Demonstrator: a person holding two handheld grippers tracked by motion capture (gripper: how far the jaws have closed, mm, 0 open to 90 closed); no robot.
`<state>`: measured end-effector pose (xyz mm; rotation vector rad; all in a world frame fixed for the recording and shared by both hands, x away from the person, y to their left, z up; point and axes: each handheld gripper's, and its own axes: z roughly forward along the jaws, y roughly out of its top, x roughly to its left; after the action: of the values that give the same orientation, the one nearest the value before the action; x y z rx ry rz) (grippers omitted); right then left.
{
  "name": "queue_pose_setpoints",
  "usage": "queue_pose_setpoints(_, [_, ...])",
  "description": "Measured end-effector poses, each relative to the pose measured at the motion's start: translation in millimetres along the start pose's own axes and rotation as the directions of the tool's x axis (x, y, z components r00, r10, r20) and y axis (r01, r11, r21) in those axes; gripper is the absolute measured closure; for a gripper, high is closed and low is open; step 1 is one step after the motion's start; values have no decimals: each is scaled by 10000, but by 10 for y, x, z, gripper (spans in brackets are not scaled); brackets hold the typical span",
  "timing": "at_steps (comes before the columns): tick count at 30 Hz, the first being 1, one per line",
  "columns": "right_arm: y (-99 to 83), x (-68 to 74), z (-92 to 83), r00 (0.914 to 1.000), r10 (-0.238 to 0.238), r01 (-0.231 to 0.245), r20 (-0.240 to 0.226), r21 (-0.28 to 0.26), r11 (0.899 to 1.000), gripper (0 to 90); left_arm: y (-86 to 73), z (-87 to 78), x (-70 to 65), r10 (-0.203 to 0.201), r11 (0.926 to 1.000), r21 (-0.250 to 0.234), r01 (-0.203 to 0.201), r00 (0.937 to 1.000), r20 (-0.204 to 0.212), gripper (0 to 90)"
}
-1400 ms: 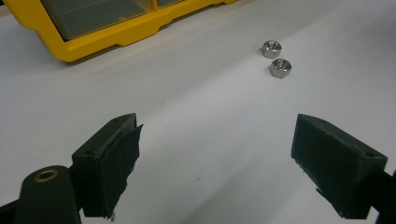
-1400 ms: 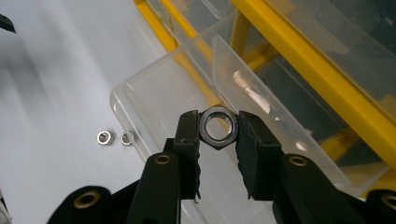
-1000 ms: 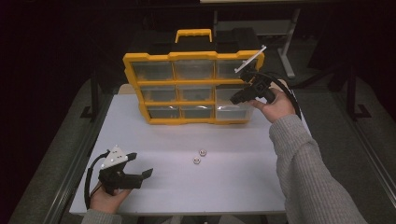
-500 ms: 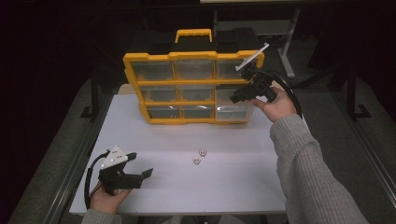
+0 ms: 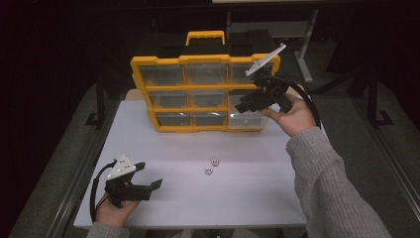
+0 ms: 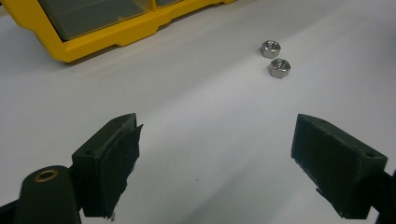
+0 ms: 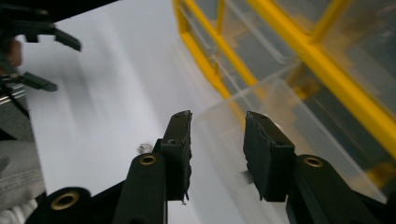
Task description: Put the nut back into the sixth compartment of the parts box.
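A yellow organizer [image 5: 198, 60] with clear drawers stands upright at the back of the white table [image 5: 247, 198]. Its bottom right drawer [image 5: 245, 120] is pulled out a little. My right gripper [image 5: 241, 106] hovers just above that drawer's front. In the right gripper view, the right gripper [image 7: 217, 119] has just been opening; its pads stand apart with nothing pressed between them, and the clear drawer [image 7: 289, 121] lies beyond. Two steel nuts [image 5: 215, 161] [image 5: 208, 170] lie mid-table. My left gripper [image 5: 151, 174] rests open at the front left, aimed toward the nuts [image 6: 270, 48] [image 6: 279, 68].
The organizer has a black top with a yellow carry handle [image 5: 204, 35]. Bare white table [image 6: 196, 102] stretches between the left gripper [image 6: 217, 140] and the nuts. Dark floor and metal frame legs surround the table.
The right gripper's jaws have parted and the hand has lifted slightly off the bottom right drawer's front. The left gripper and the nuts have not moved.
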<state>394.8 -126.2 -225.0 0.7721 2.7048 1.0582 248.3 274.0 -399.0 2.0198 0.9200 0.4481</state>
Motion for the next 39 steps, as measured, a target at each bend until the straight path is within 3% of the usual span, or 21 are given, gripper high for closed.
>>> queue_pose_setpoints(12, [-207,318,355,9953,-440,438,-867,-48,9990,579,-2,2,2,54,10000,75,-54,10000,18,149])
queue_pose_setpoints(17, [-364,432,653,9922,-889,917,-877,288,9954,578,-5,1,10,64,10000,57,-64,10000,4,149])
queue_pose_setpoints(25, [-552,559,978,9918,-868,927,-941,602,9939,553,-7,4,5,14,10000,41,-14,10000,7,149])
queue_pose_setpoints(32, [-661,561,1183,9910,-771,862,-1091,811,9930,539,-7,5,4,23,10000,46,-23,10000,-2,149])
queue_pose_setpoints(39, [-765,530,1425,9937,-602,712,-941,1175,9905,531,-11,7,0,-31,10000,61,31,10000,22,148])
